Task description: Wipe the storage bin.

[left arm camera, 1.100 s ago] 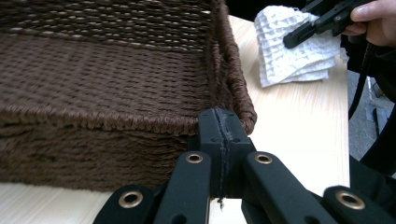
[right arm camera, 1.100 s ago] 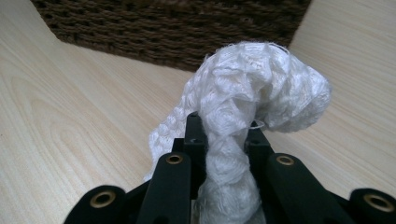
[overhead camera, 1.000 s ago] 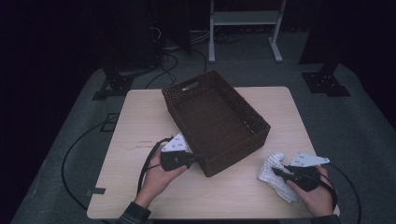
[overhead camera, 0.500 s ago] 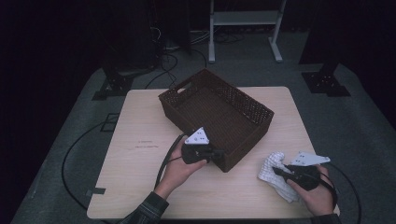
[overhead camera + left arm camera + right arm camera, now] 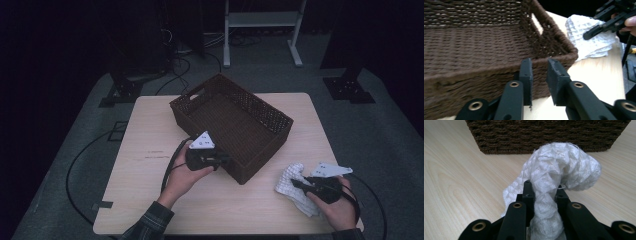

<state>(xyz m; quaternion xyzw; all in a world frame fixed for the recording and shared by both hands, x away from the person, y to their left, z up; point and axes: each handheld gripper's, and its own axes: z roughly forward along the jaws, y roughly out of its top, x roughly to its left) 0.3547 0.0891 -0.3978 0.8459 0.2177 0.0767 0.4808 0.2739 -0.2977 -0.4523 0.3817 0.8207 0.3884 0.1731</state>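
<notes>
A dark brown woven basket (image 5: 267,150) stands empty at the middle of the table, turned at an angle. My left gripper (image 5: 225,161) rests against its near wall, close to the near corner. In the left gripper view the gripper (image 5: 539,71) stands open by a narrow gap in front of the basket's (image 5: 474,42) outer wall, with nothing between the jaws. A white waffle cloth (image 5: 286,179) lies at the front right, and my right gripper (image 5: 295,184) is shut on it. In the right gripper view the cloth (image 5: 559,167) bunches up out of the gripper (image 5: 544,190).
The light wooden table (image 5: 150,130) has bare room left of the basket and along the front. The cloth (image 5: 584,25) lies just past the basket's near corner. Black cables trail off the table's left and right sides. The floor around it is dark.
The basket has turned, and its near corner has shifted right. My left gripper went right with it, from the left wall to the near corner. The right gripper and cloth have stayed put.
</notes>
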